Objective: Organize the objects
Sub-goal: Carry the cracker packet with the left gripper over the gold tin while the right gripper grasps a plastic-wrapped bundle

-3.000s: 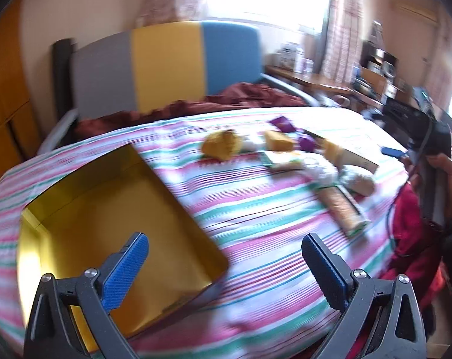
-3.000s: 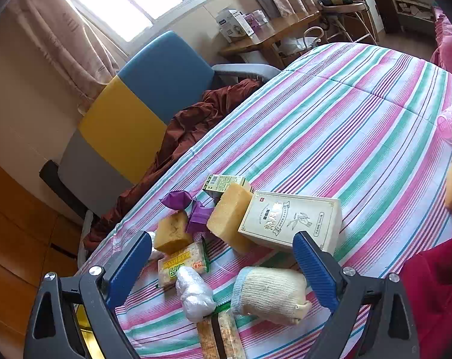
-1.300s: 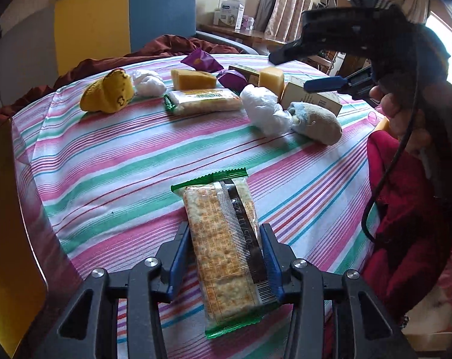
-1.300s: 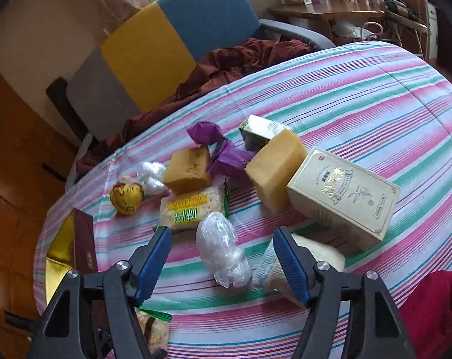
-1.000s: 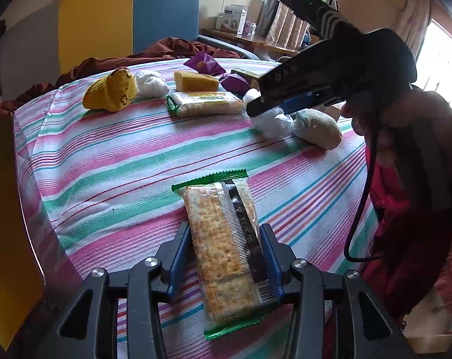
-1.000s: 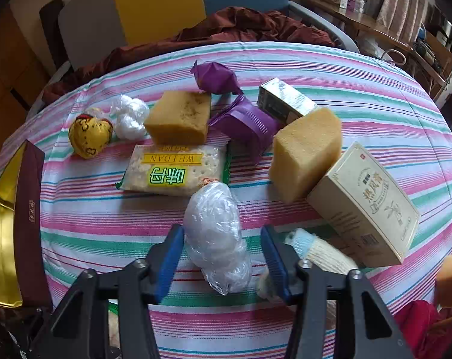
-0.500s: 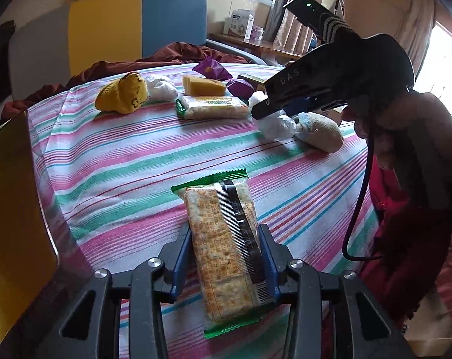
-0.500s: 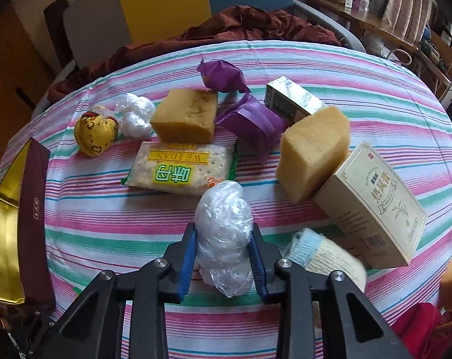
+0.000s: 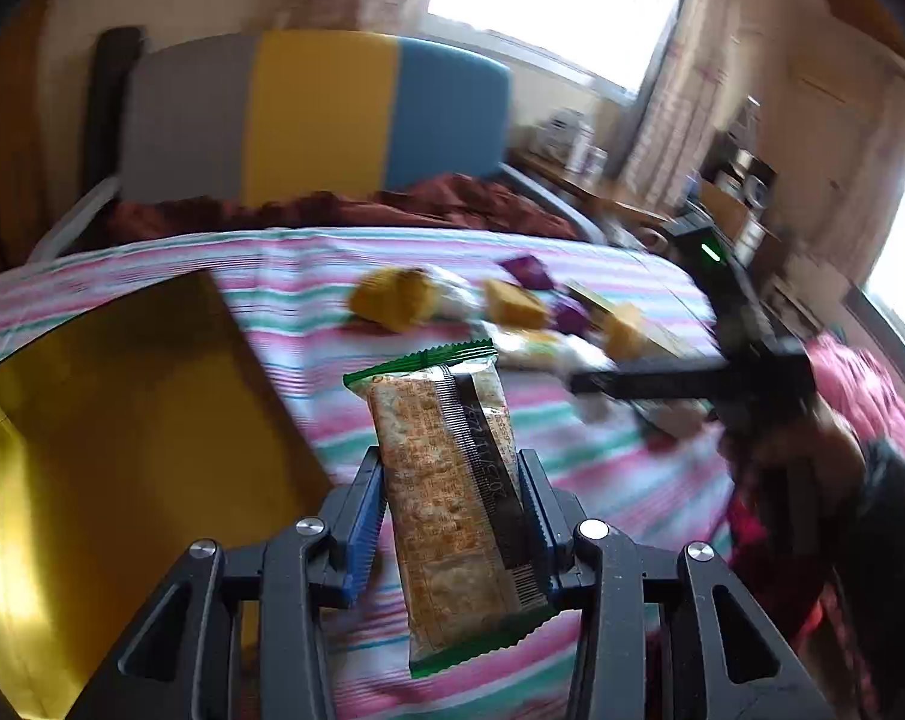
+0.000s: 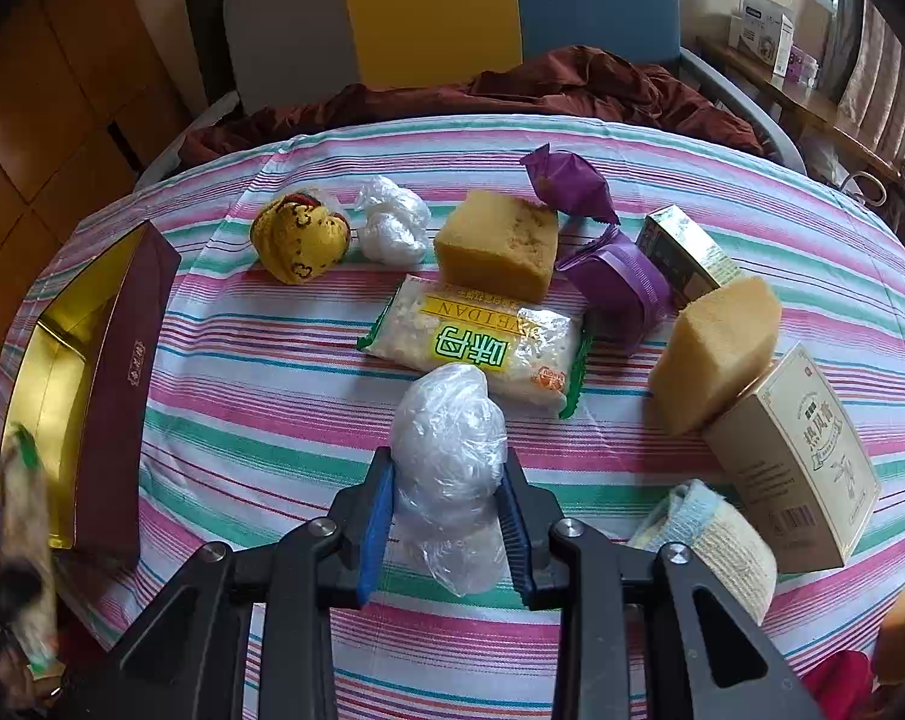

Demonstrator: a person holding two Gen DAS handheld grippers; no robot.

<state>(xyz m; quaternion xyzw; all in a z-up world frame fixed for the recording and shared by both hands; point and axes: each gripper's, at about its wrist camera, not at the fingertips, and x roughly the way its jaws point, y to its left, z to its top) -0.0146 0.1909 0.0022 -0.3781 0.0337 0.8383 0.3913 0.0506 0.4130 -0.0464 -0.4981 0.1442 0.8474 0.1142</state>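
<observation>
The left gripper [image 9: 452, 516] had lifted its clamped cracker packet [image 9: 452, 492] toward the gold box [image 9: 122, 420] at its left; the right gripper [image 10: 446, 516] squeezed the plastic-wrapped bundle [image 10: 449, 468].

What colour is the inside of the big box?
Shiny gold; the box interior shows best in the left wrist view.

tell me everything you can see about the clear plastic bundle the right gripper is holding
The clear plastic bundle is a crinkled, translucent white wad of thin film, roughly egg-shaped and standing on end. The right gripper is shut on its lower half, blue pads pressing both sides, with loose film bulging below them. It sits over the striped tablecloth, just in front of the cracker packet with green lettering.
</observation>
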